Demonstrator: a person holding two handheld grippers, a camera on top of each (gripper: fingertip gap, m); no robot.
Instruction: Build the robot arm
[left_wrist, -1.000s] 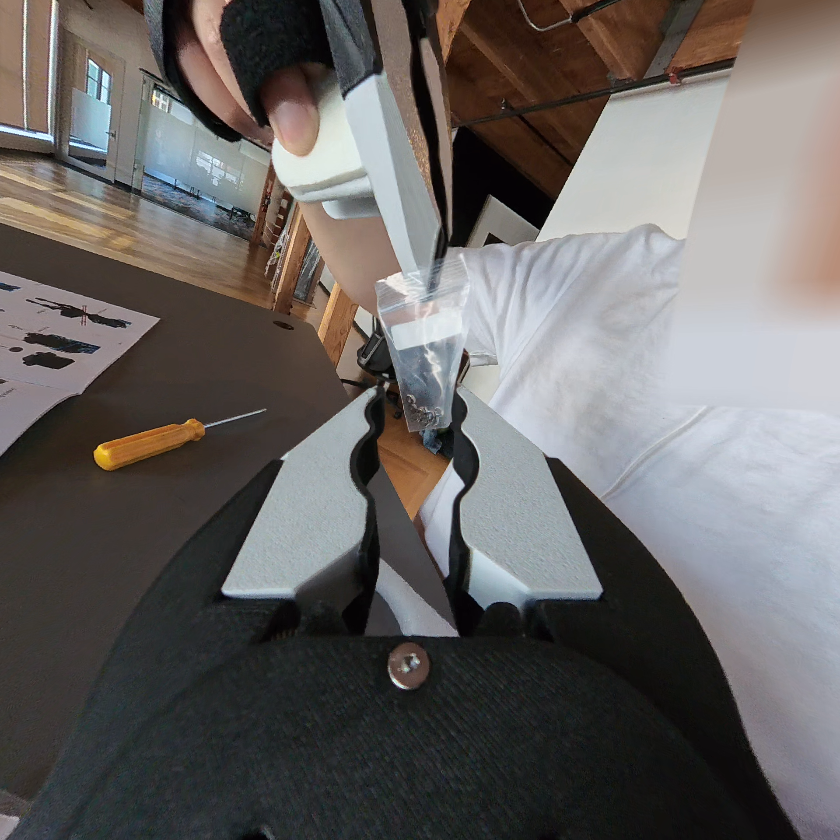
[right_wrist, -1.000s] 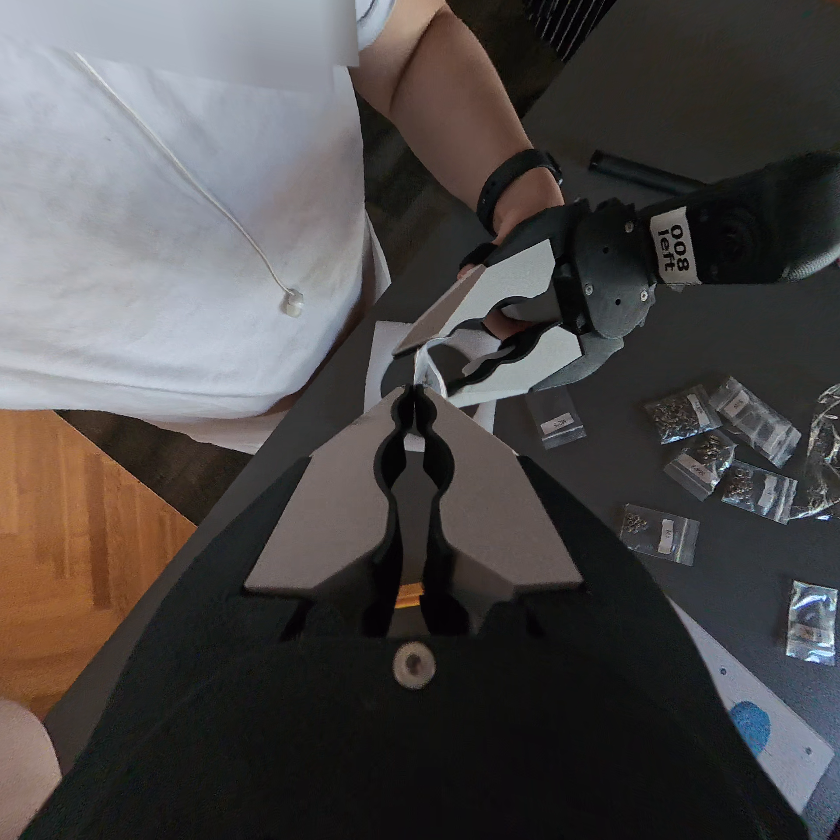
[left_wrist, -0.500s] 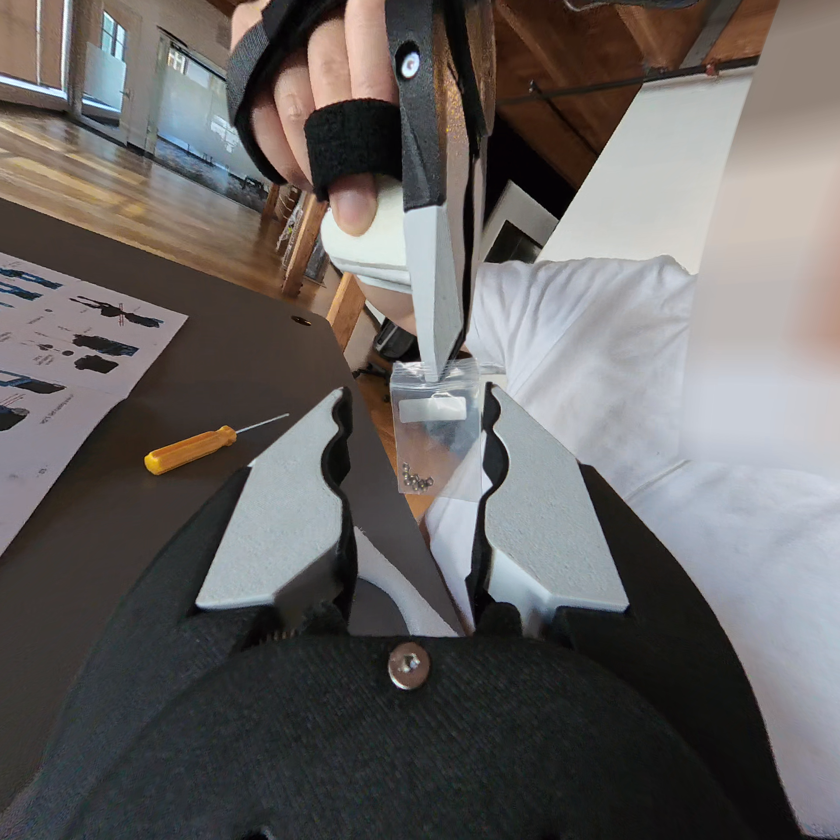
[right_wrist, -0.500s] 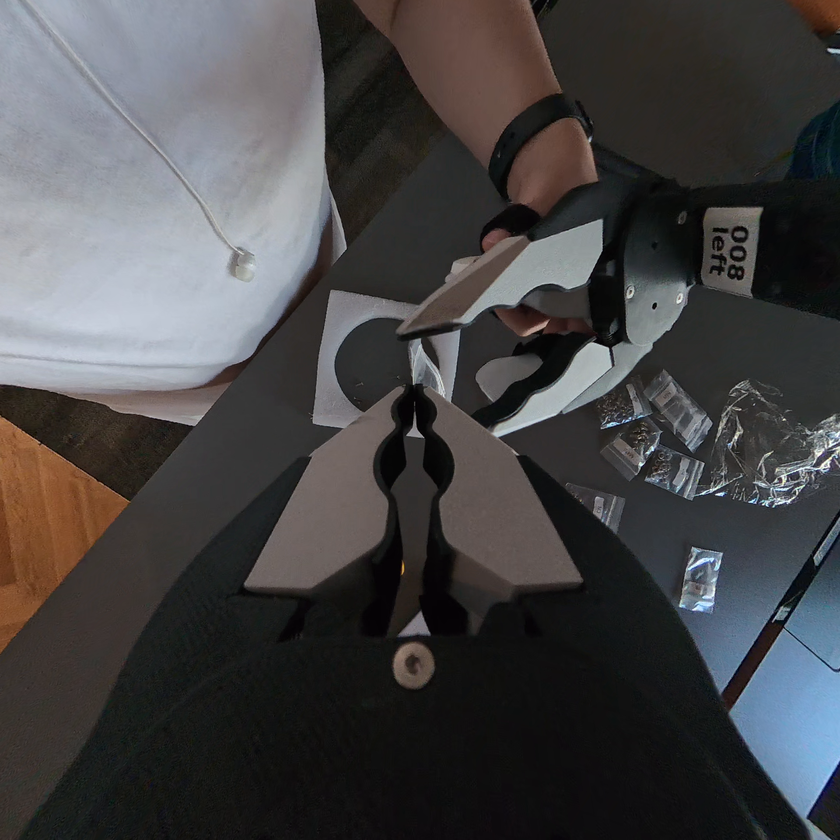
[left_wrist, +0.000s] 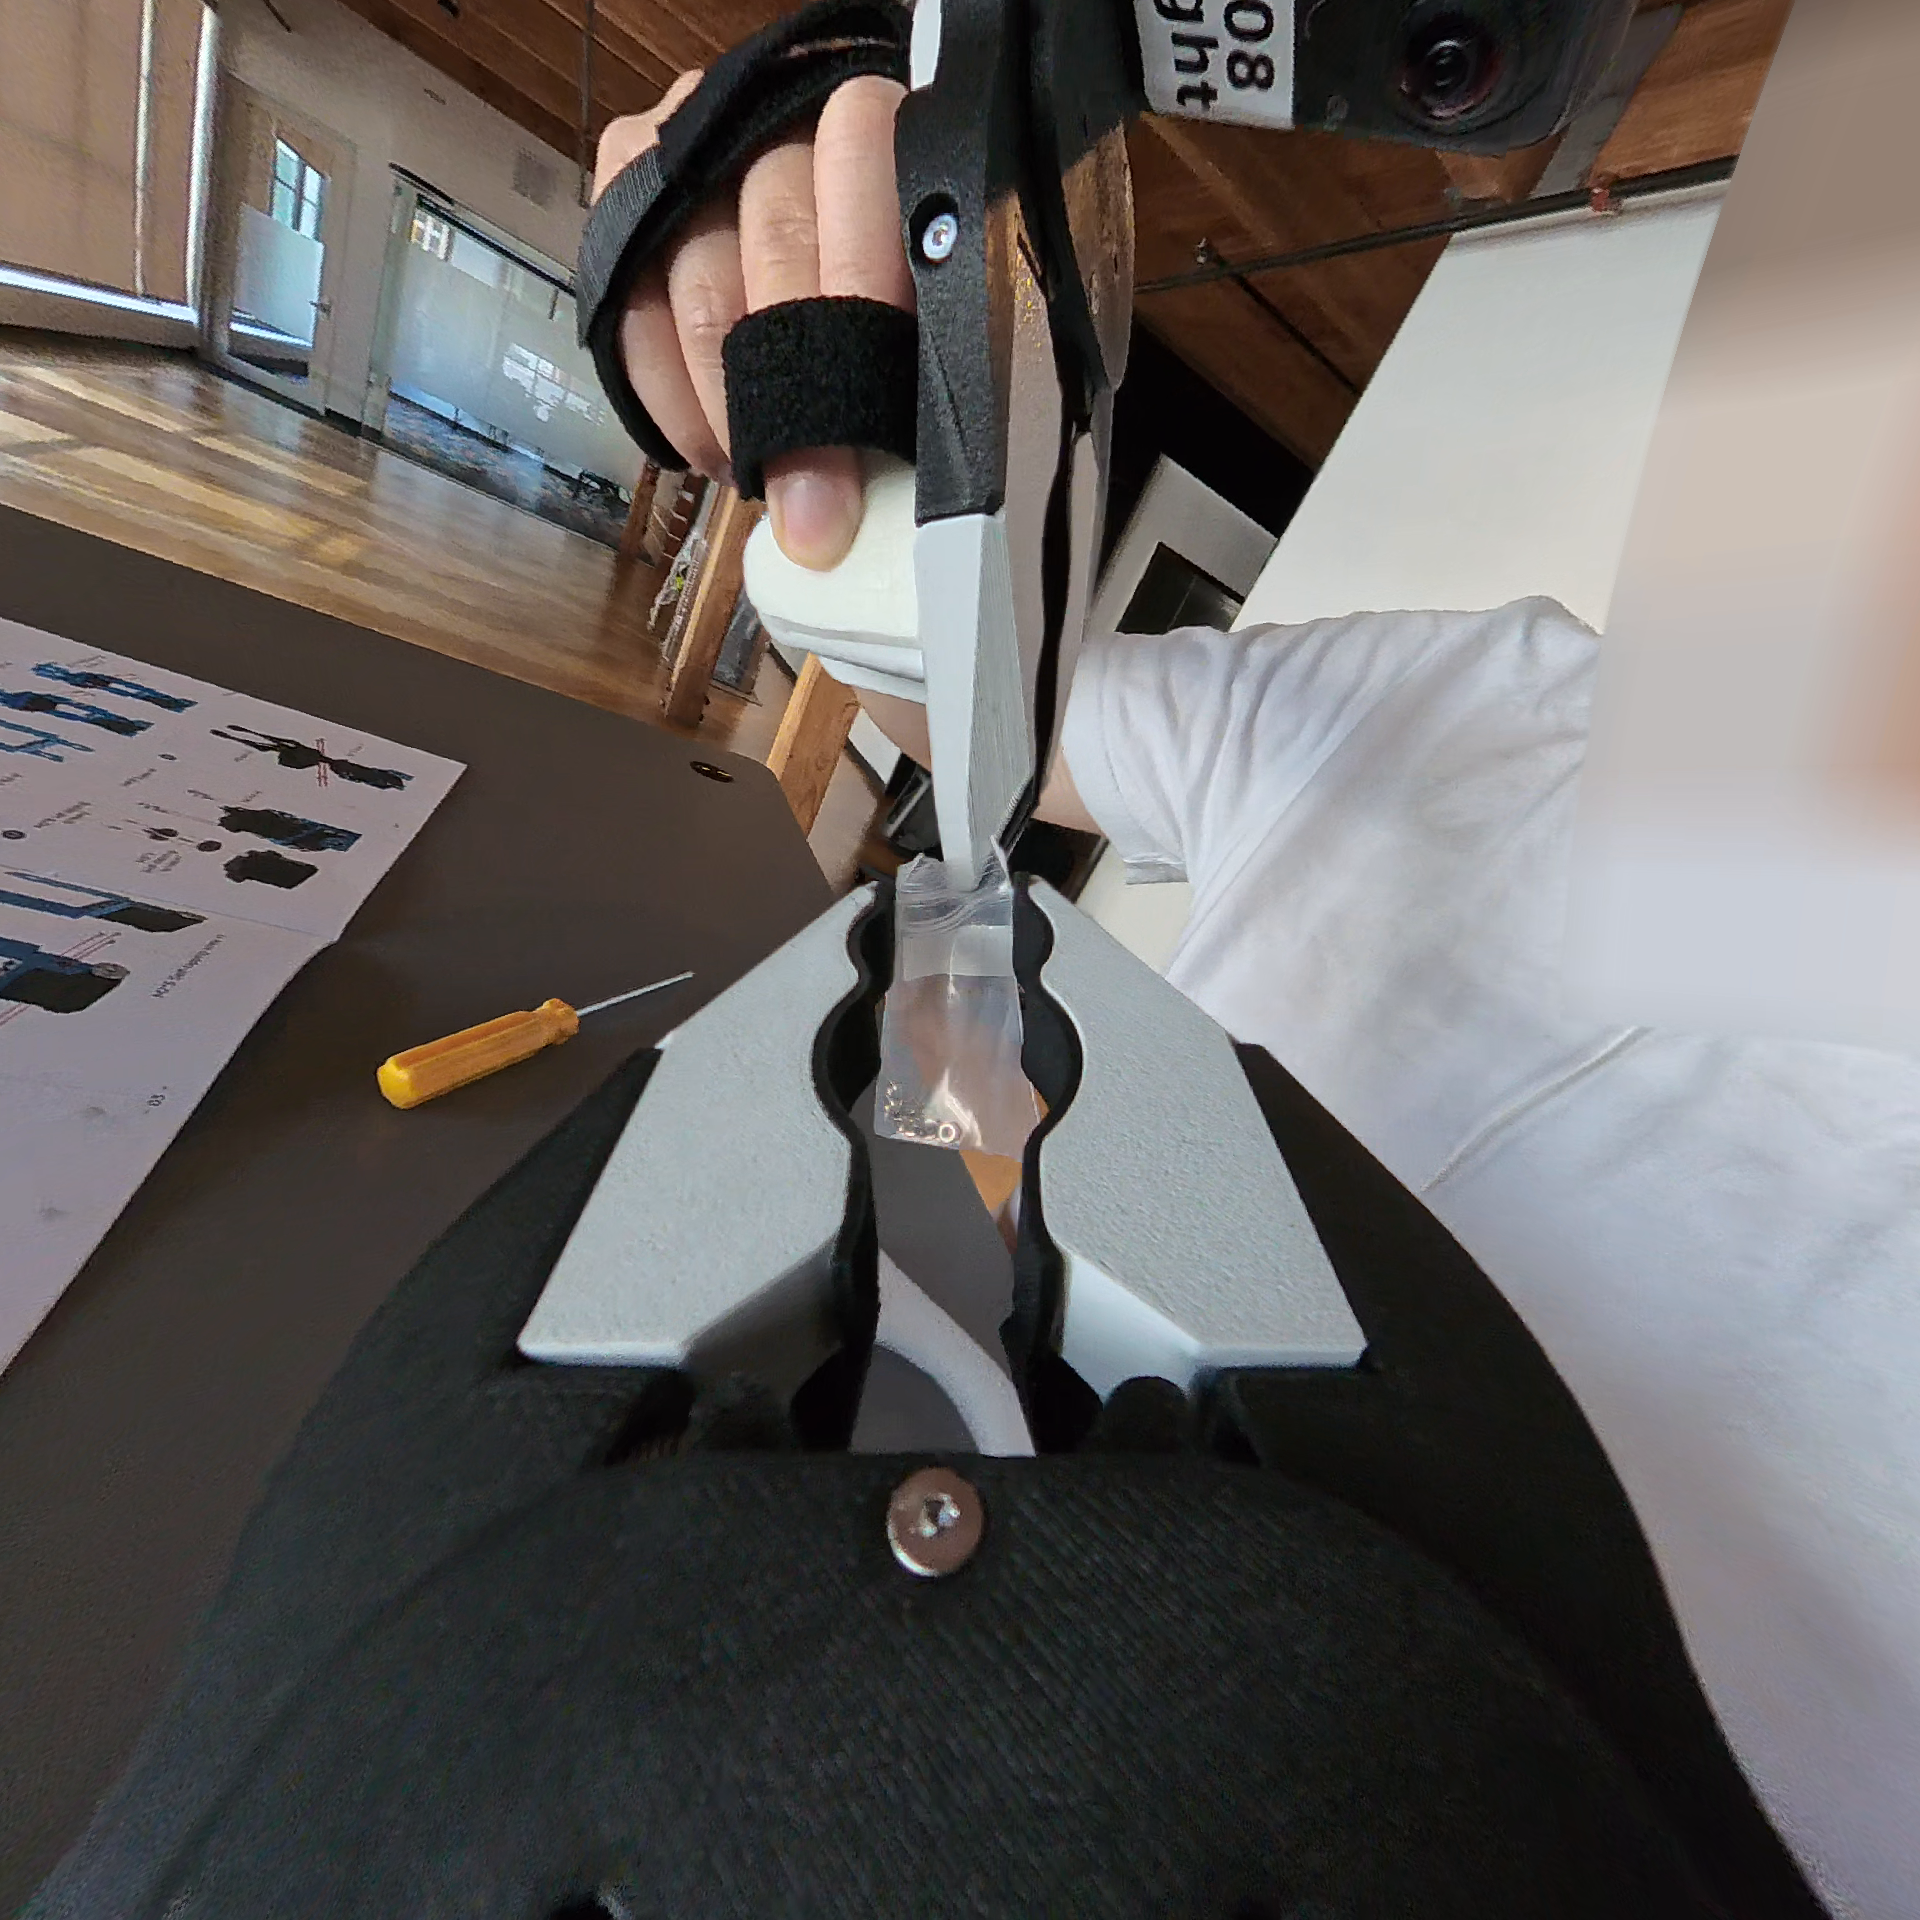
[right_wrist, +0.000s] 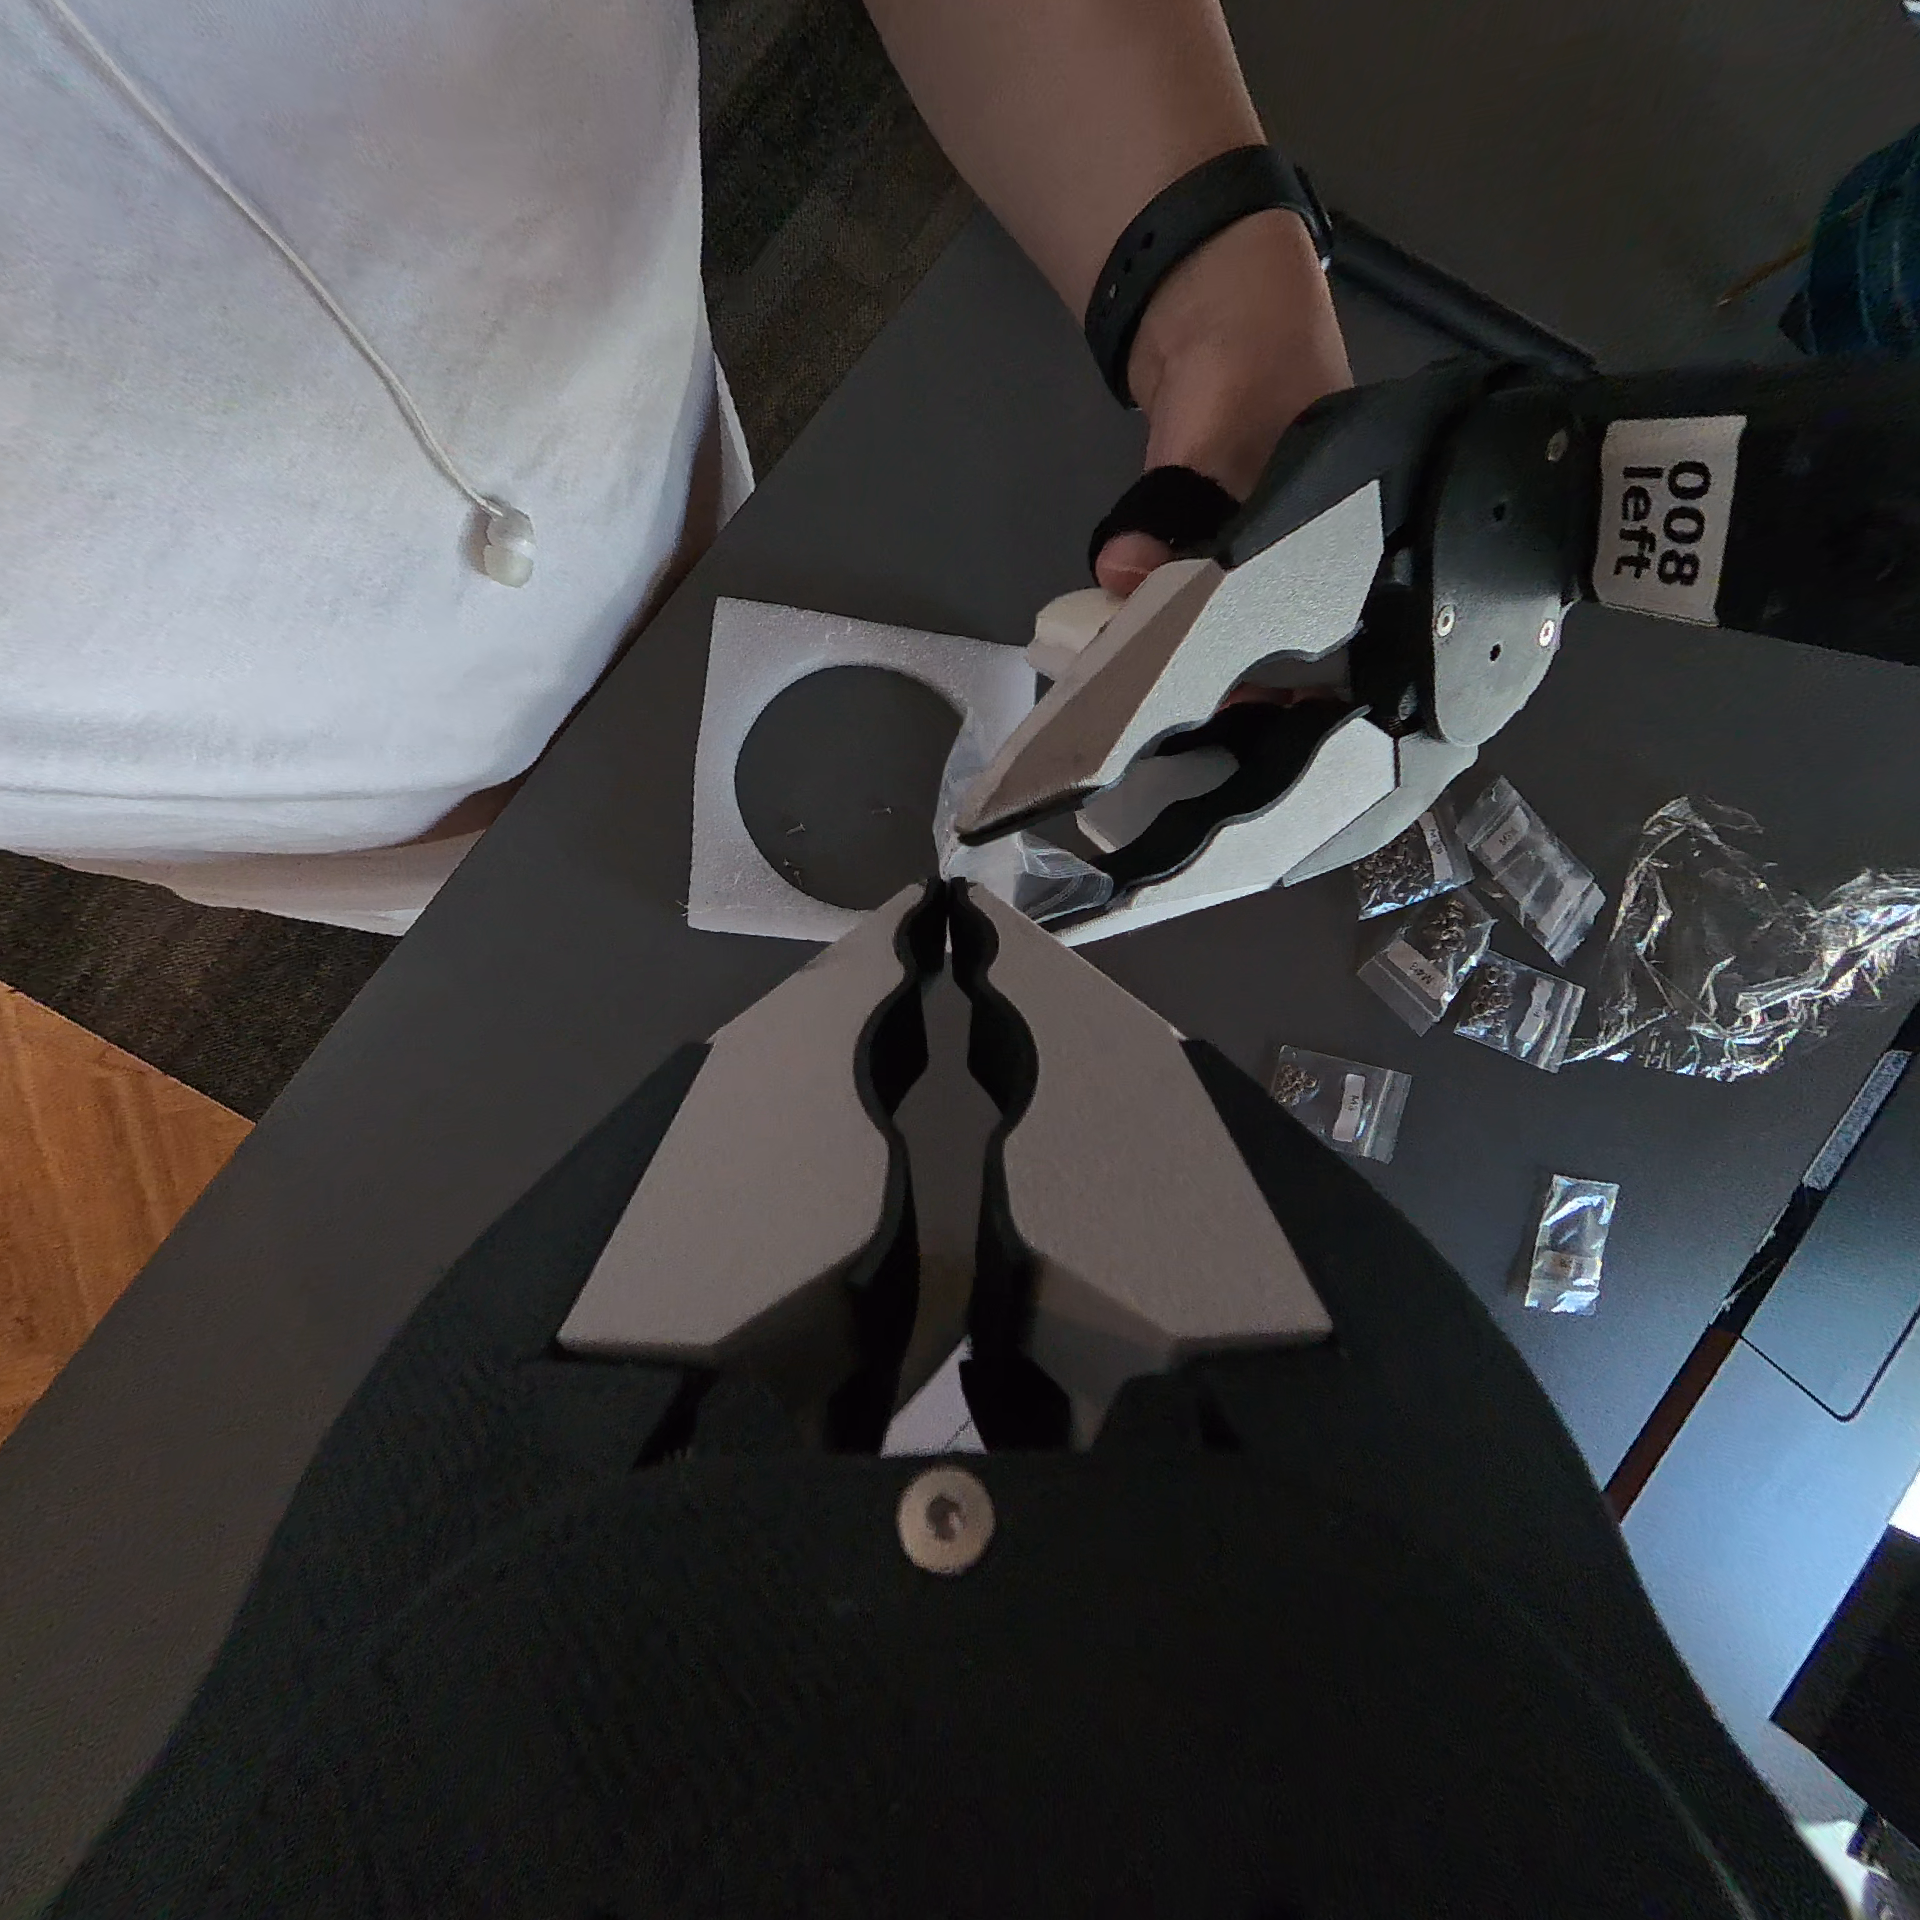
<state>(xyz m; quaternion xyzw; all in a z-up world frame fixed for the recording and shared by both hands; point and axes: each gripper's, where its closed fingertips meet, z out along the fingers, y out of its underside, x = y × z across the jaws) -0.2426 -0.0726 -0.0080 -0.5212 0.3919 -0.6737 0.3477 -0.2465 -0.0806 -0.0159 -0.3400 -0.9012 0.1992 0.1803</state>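
Observation:
A small clear zip bag (left_wrist: 951, 1029) with a few tiny metal parts at its bottom hangs above the dark table (right_wrist: 499, 1049). My right gripper (right_wrist: 948, 896) is shut on the bag's top edge; in the left wrist view (left_wrist: 982, 847) it comes down from above. My left gripper (left_wrist: 956, 914) is open only narrowly, with a finger close on each side of the bag; I cannot tell if they press it. In the right wrist view the left gripper (right_wrist: 1049, 862) reaches in from the right with the bag (right_wrist: 1039, 871) between its jaws.
A yellow screwdriver (left_wrist: 473, 1055) and a printed instruction sheet (left_wrist: 156, 883) lie on the table. A white foam square with a round hole (right_wrist: 748, 790) sits under the grippers. Several small hardware bags (right_wrist: 1475, 914), crumpled clear plastic (right_wrist: 1745, 945) and a laptop (right_wrist: 1849, 1247) lie to the right. Left and right tips are no more than a few centimetres apart. Left tips and right tips are each some 20 centimetres from the yellow screwdriver (left_wrist: 473, 1055).
My left gripper opened wide, then narrowed around the bag. The bag now sits deeper between its fingers. The right gripper kept its hold on the bag's top edge.

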